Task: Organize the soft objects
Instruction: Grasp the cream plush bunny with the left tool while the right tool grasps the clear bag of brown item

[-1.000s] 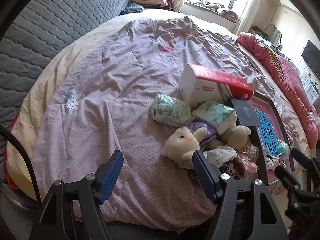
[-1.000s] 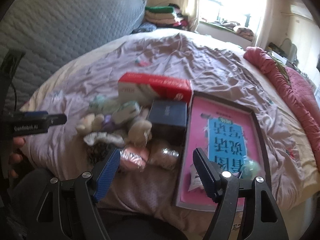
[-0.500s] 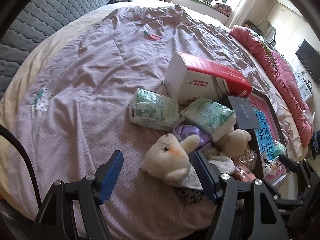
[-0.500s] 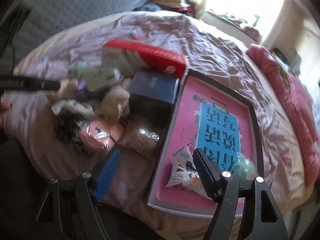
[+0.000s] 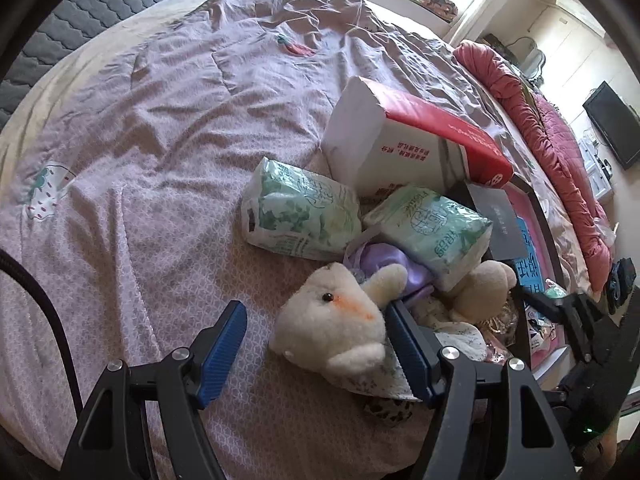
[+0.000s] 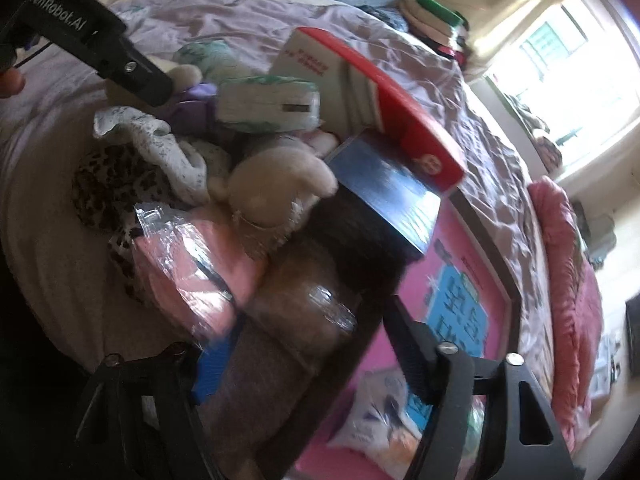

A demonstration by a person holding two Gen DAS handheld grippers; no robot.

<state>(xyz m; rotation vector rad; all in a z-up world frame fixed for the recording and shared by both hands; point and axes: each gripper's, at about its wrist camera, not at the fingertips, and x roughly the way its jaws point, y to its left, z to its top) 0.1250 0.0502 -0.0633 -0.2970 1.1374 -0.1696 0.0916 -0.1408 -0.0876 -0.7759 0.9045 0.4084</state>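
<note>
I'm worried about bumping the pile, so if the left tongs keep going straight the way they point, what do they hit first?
Most likely the white plush toy: its head sits between the open left tongs, close to the right finger. Depth is hard to judge through the fisheye.

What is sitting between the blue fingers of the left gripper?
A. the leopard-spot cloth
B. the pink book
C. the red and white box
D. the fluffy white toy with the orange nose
D: in the left wrist view the white plush toy lies in the gap of the open left gripper, close against one blue finger, while the red and white box sits farther up the bed.
</note>
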